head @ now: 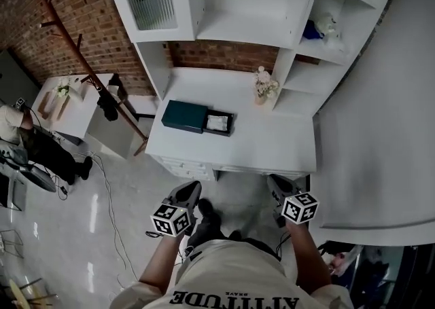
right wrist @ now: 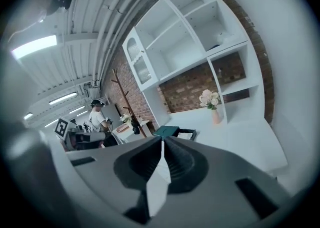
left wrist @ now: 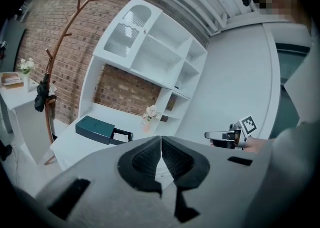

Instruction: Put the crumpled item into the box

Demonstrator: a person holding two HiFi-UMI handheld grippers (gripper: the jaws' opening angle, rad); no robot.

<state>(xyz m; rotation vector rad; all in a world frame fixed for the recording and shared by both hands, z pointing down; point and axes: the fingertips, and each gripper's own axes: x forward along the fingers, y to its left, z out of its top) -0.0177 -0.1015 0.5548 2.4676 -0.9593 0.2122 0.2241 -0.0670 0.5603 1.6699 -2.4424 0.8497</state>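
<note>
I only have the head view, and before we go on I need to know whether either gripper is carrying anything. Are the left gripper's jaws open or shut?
Observer: Shut. In the left gripper view the left gripper has its jaws pressed together, with nothing between them.
Operator: And the right one? From above I only see its marker cube.
Observer: The right gripper is shut too. Its own view shows the jaws meeting along one line, and they hold nothing.
</note>
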